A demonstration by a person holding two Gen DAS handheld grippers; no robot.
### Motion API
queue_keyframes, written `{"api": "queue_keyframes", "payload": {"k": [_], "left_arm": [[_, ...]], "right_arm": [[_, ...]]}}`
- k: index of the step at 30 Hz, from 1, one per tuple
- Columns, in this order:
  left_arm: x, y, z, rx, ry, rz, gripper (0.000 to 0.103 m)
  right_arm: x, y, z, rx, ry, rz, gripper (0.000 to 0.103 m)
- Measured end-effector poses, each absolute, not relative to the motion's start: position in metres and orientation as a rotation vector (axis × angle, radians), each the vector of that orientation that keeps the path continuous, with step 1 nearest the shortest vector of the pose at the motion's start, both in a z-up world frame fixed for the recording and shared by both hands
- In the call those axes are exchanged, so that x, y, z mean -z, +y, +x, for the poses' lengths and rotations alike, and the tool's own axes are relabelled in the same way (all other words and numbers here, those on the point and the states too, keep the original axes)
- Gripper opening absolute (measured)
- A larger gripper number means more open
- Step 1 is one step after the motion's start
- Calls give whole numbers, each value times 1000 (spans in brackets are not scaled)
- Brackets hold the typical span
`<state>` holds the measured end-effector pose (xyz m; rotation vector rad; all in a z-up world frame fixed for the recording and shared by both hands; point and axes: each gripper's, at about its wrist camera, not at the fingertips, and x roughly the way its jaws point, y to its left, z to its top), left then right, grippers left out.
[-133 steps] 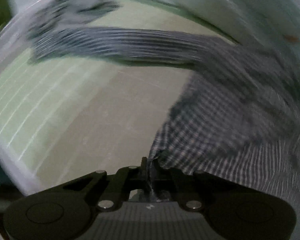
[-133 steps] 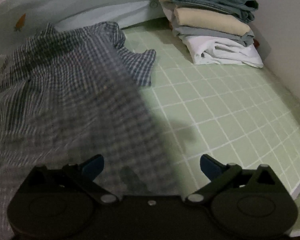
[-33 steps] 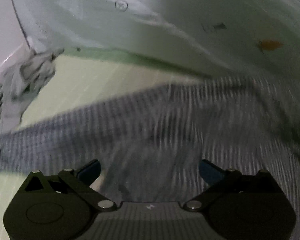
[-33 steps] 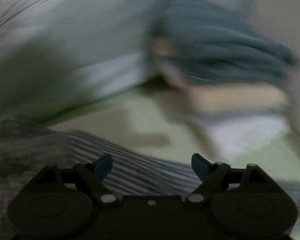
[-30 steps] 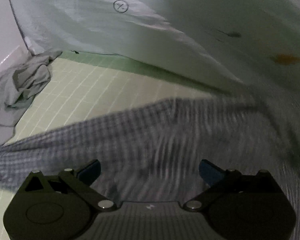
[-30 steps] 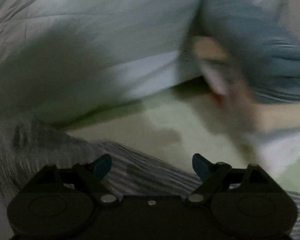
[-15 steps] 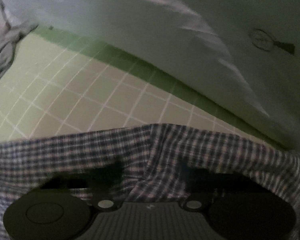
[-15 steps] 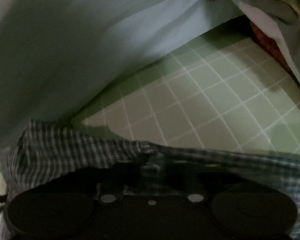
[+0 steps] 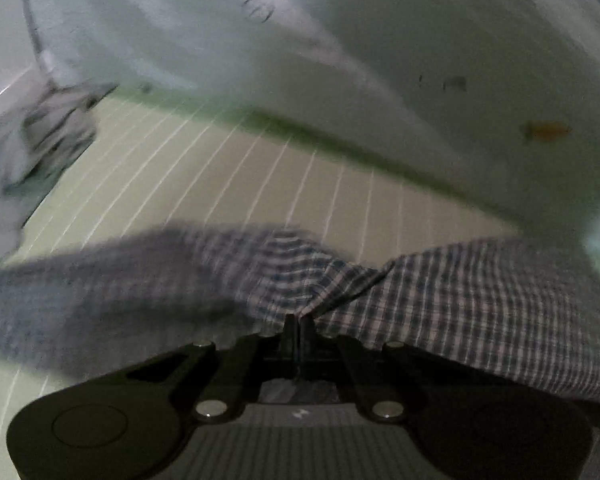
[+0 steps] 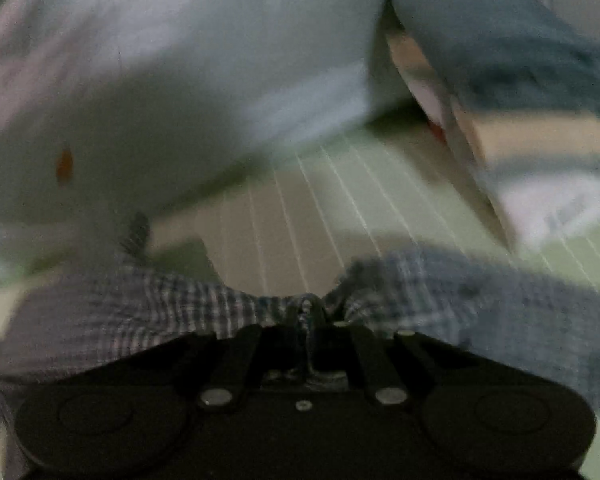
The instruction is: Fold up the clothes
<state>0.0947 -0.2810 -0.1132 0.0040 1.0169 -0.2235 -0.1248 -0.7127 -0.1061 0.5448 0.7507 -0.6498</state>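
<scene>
A blue and white checked shirt [image 9: 452, 300] stretches across the bottom of both views, over a pale green gridded mat [image 9: 260, 184]. My left gripper [image 9: 298, 322] is shut on a pinch of the shirt's edge, with cloth bunched up at the fingertips. In the right wrist view the same shirt [image 10: 152, 308] runs left and right of my right gripper [image 10: 312, 312], which is shut on its edge too. The cloth hangs taut between the two grips. Both views are blurred by motion.
A pale quilt [image 9: 340, 60] rises behind the mat. A crumpled grey garment [image 9: 40, 140] lies at the far left. A stack of folded clothes [image 10: 520, 92], blue, beige and white, stands at the right on the mat [image 10: 320, 216].
Both grippers were open over the shirt a second ago. They have closed on its edge and lifted it, and both are moving.
</scene>
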Motion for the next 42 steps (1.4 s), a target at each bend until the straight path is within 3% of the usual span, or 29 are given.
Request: {"api": "queue_keyframes", "payload": {"k": [6, 8, 10, 13, 16, 23, 24, 26, 27, 28, 29, 30, 39, 42], "left_arm": [[150, -260, 37, 124, 1171, 60, 5], [143, -259, 30, 141, 1155, 38, 22], [129, -260, 30, 174, 1106, -6, 42], [104, -276, 38, 222, 1004, -21, 55], [87, -298, 53, 300, 923, -29, 73], [112, -377, 97, 525, 1009, -6, 81], [120, -388, 102, 555, 1036, 8, 81], [132, -407, 109, 580, 1075, 28, 79], [135, -411, 114, 590, 1086, 15, 67], [138, -415, 118, 603, 1098, 1, 36], [139, -418, 125, 621, 1109, -22, 16], [137, -421, 131, 632, 1108, -38, 7], [43, -488, 215, 680, 652, 63, 7], [47, -512, 244, 639, 612, 100, 7]], "right_arm": [[143, -692, -152, 647, 886, 598, 11], [131, -694, -147, 650, 840, 575, 25], [115, -697, -141, 647, 773, 548, 52], [98, -700, -127, 616, 690, 554, 67], [94, -708, -106, 540, 666, 621, 71], [126, -699, -22, 284, 744, 773, 80], [133, -698, -11, 265, 773, 793, 80], [143, -698, 3, 237, 809, 822, 61], [147, -699, 10, 220, 821, 834, 29], [145, -699, 14, 207, 820, 830, 13], [140, -700, 18, 193, 797, 803, 11], [132, -700, 24, 181, 766, 758, 8], [32, -720, 122, 212, 455, 289, 7], [34, -709, 158, 256, 446, 79, 7]]}}
